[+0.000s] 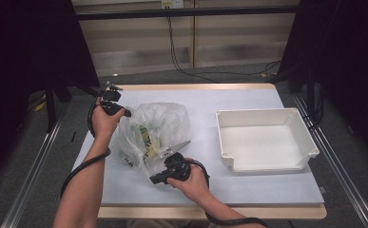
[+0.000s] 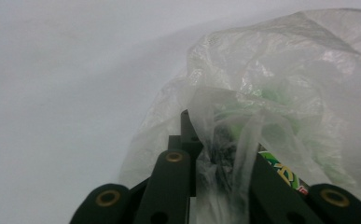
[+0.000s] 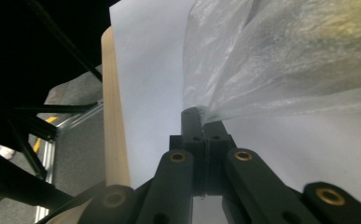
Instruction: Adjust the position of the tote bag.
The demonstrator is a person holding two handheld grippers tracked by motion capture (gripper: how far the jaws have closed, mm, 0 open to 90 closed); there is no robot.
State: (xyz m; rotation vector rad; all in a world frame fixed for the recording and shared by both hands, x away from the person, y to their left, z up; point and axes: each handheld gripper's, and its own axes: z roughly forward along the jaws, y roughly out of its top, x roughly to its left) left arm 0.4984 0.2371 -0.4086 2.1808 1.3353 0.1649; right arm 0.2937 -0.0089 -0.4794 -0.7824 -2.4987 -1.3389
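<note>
Both grippers are on the bag (image 1: 155, 130) now, and this looks like the opening step: the person is pinching the thin plastic from two sides, most likely to pull the mouth apart and get at what is inside. The bag is sitting on the table (image 1: 267, 187), left of centre, well apart from the white tray (image 1: 267, 137) on the right. Through the film a green-printed packet (image 1: 146, 135) is showing, and a grey pointed shape near the right hand could be another item, though it is too blurred to name. The left gripper (image 2: 215, 154) is working at the bag's far left side; in the left gripper view its jaws are nearly together with a twisted bunch of plastic caught between them. The right gripper (image 3: 201, 126) is at the near edge of the bag, and in the right gripper view its jaws are pressed fully together on a corner of film that fans out from the tips. The next move probably calls for the two hands drawing away from each other, slowly, keeping the pinch firm so the slippery film is not sliding free or tearing. After that, the contents would likely be heading for the tray.
</note>
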